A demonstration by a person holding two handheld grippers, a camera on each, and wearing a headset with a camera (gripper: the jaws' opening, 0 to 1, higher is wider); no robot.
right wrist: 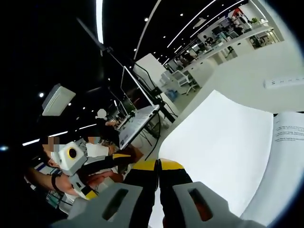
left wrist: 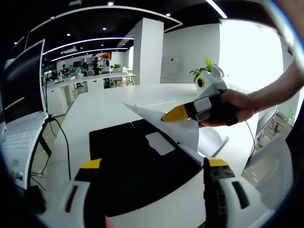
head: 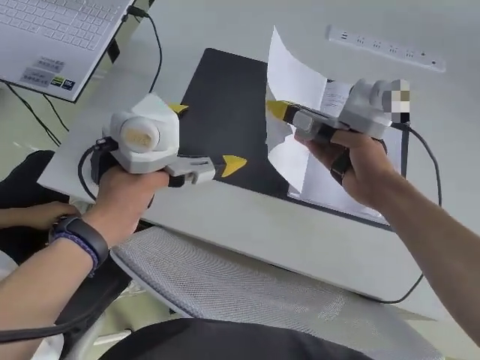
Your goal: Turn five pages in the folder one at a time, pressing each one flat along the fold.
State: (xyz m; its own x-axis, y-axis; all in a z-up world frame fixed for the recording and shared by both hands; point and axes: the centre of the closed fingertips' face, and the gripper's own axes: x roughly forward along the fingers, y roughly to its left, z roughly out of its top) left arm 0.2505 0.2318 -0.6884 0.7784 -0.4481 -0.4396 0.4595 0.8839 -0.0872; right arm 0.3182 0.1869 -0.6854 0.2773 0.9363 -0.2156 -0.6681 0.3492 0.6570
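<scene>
Jaws, right gripper [head: 279,109]: clenched on upright page [head: 289,75] | left gripper [head: 206,136]: spread apart, folder [head: 225,97] just ahead

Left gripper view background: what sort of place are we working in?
Most likely an open-plan office: rows of desks run under strip ceiling lights, a laptop sits on the white workbench, and a mesh office chair stands before it.
</scene>
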